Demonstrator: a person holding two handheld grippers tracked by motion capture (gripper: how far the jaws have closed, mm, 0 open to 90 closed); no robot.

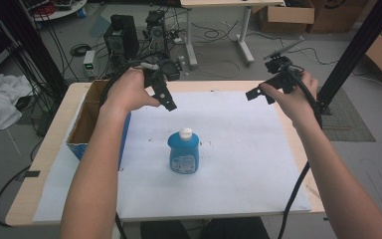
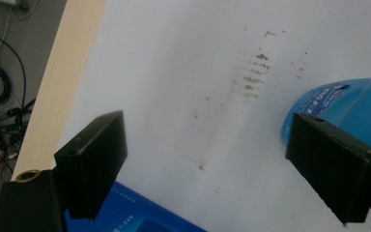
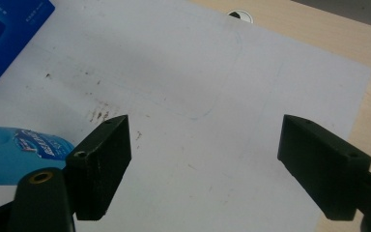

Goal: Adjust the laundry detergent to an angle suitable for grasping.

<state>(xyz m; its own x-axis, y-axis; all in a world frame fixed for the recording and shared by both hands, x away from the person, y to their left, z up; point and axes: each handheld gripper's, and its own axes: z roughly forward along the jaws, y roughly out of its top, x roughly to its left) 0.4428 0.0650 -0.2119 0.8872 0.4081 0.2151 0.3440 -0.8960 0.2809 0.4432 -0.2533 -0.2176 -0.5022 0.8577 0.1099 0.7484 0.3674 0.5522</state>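
White sheet point(image 1: 238, 149) | blue bottle point(image 1: 183, 152) upright | both grippers spread, empty

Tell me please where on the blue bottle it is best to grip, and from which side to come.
Probably grip the blue bottle across its wide body, below the white cap. It stands upright on the white sheet, with free space on both sides, so a level approach from a side suits it. The body looks flattened, so closing on the narrower depth seems safer. The left gripper, open, hangs nearest.

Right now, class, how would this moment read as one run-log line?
bottle: upright on white sheet, untouched | left tongs: open, empty | right tongs: open, empty | box: left of bottle
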